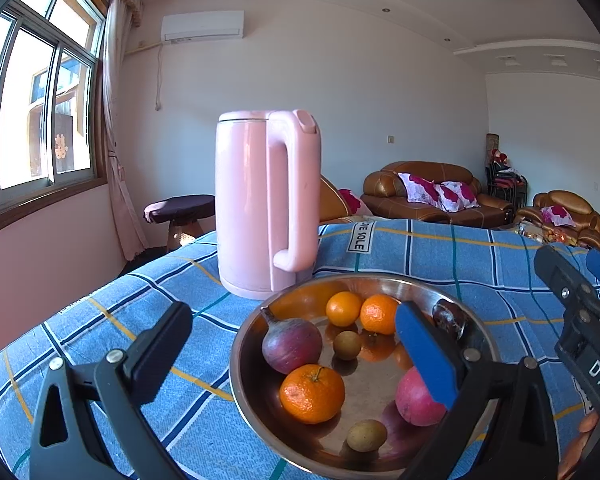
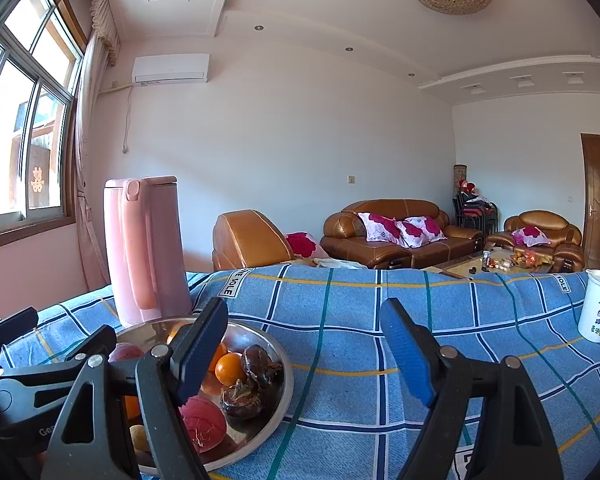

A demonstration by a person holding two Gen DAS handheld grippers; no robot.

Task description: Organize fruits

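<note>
A steel bowl [image 1: 244, 384] on the blue checked cloth holds three oranges [image 1: 311, 394], a purple-red fruit [image 1: 292, 344], a red apple [image 1: 415, 400], two small brown fruits [image 1: 347, 345] and dark wrinkled fruits [image 1: 447, 316]. My left gripper [image 1: 296, 348] is open and empty, its jaws straddling the bowl's near left part. The bowl also shows in the right wrist view [image 2: 284, 392] at lower left. My right gripper [image 2: 303, 356] is open and empty, hovering over the cloth just right of the bowl; it also shows in the left wrist view [image 1: 571, 280].
A tall pink kettle [image 1: 266, 204] stands right behind the bowl. A white cartoon cup [image 2: 599, 306] stands at the table's far right. The blue checked tablecloth [image 2: 379, 312] covers the table. Brown sofas stand beyond.
</note>
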